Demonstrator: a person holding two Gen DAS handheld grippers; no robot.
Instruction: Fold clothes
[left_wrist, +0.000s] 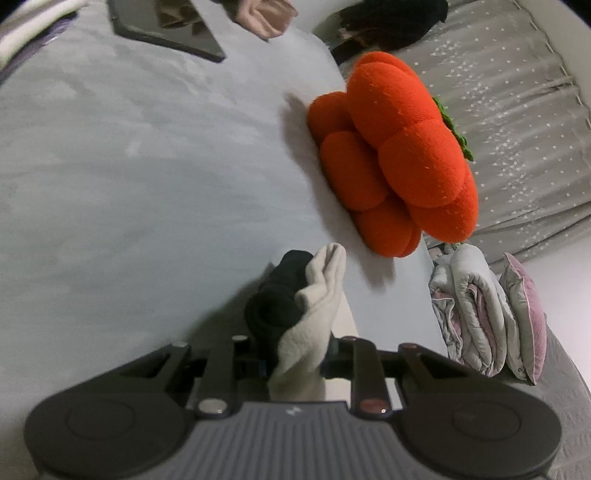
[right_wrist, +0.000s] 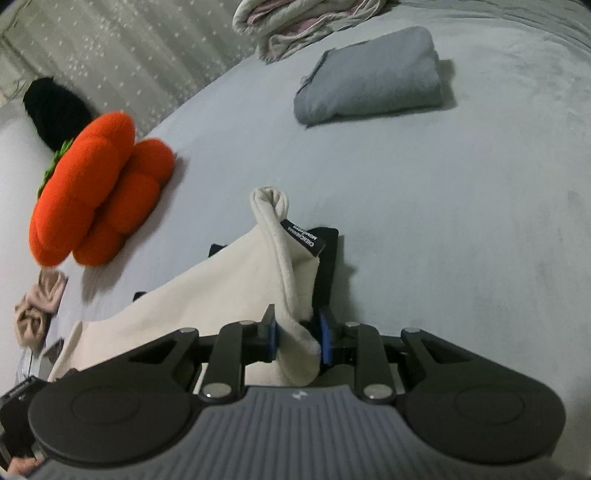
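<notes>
On grey bed, both claws (left, right) pinching cream garment, folded grey towel in right view only.

Left gripper clamps cream-black garment (bunched); orange plush cushion beyond, on grey bedspread.

A plump orange pumpkin-shaped plush cushion with a green leafy top lies on the pale grey bed cover. Just beyond it sits a black fuzzy bundle. A dark flat tablet lies near the far edge. A rolled grey-and-pink quilt rests beside a pink-trimmed pillow.
</notes>
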